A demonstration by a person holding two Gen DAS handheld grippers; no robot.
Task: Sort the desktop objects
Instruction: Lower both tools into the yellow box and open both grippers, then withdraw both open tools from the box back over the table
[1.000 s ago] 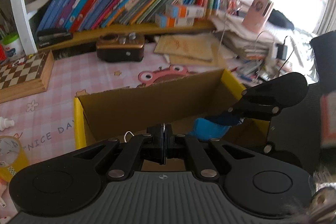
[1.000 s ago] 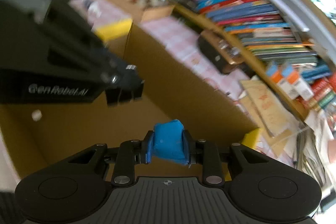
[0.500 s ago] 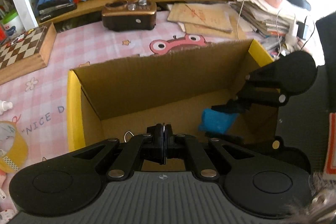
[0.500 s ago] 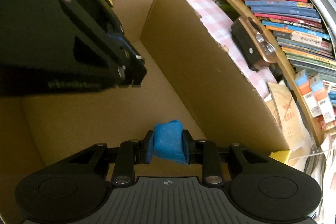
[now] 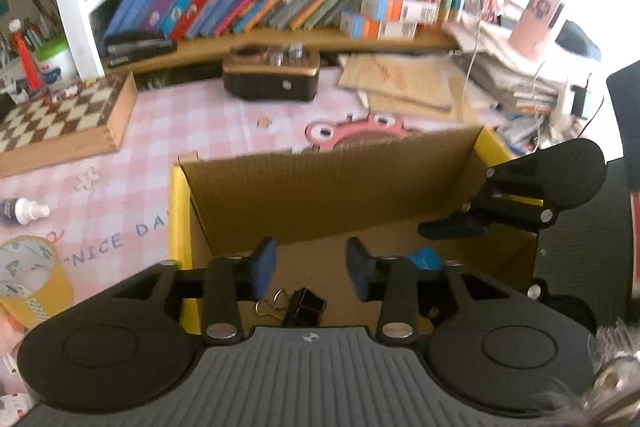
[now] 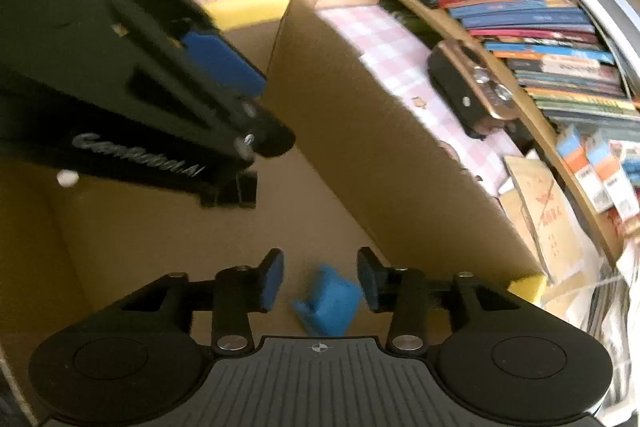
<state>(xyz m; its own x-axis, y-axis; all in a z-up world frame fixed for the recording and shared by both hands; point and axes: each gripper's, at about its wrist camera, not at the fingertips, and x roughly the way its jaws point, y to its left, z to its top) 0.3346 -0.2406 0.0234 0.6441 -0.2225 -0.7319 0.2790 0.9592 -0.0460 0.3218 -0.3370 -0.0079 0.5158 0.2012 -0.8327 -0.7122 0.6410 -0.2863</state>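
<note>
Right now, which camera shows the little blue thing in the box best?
The right wrist view: the blue thing lies whole between its open fingers. The left wrist view shows only a blue corner behind a finger.

- table point(image 5: 208, 131) with pink checked cover
- on it: cardboard box point(image 5: 320, 195), chessboard point(image 5: 60, 119), brown radio point(image 5: 272, 75), tape roll point(image 5: 28, 275), small bottle point(image 5: 20, 211), paper stacks point(image 5: 400, 83)

Left tongs point(image 5: 307, 269) and right tongs point(image 6: 320, 279) angled downward, jaws just opened, nothing gripped.

Tall cardboard box point(image 5: 320, 195) walls hem both hand-held grippers.
</note>
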